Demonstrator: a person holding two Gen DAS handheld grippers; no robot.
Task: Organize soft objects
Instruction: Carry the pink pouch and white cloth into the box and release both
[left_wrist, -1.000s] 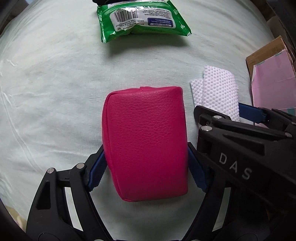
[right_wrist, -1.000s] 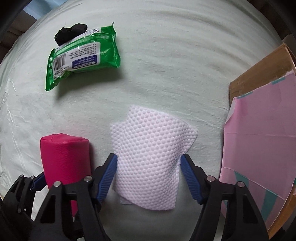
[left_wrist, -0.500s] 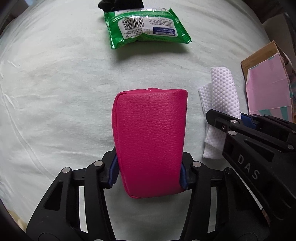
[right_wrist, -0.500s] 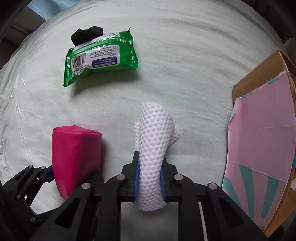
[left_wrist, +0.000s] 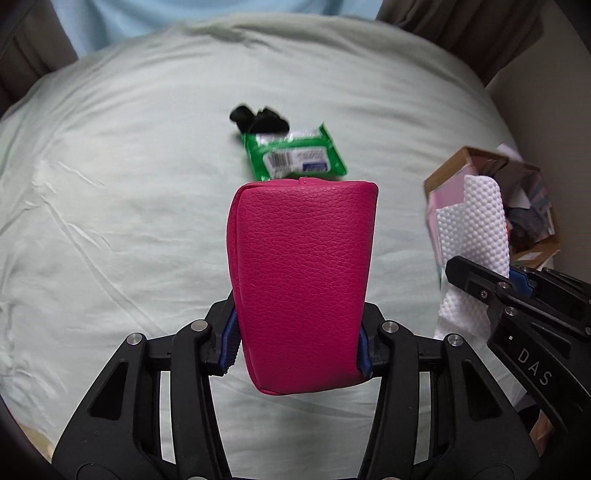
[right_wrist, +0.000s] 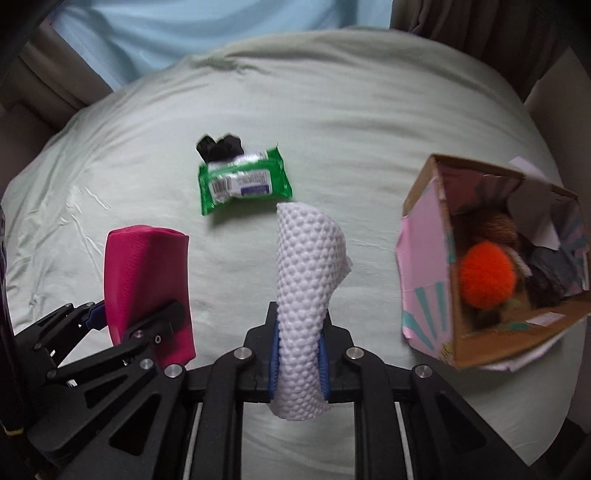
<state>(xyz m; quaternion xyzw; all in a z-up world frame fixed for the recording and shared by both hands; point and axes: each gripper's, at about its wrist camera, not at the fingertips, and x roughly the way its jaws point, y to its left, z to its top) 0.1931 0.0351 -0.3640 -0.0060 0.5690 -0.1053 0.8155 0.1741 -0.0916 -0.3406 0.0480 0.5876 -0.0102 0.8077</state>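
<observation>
Looking along your left gripper (left_wrist: 297, 350), you see its blue pads clamped on the sides of the pink pouch (left_wrist: 301, 280), held clear above the pale green sheet (left_wrist: 110, 206); the jaws have just been closing on it. Only your right wrist view shows into the open cardboard box (right_wrist: 424, 280) at three o'clock, where an orange pompom (right_wrist: 487, 275) sits among darker soft items; the left view gets just a corner of it behind the white dimpled cloth (right_wrist: 304, 295). Your right gripper (right_wrist: 298, 363) is pinched tight on that cloth. At twelve o'clock a green wipes packet (right_wrist: 243, 181) lies on the sheet, touching a small black item (right_wrist: 219, 146), partly hidden behind the pouch in the left view.
</observation>
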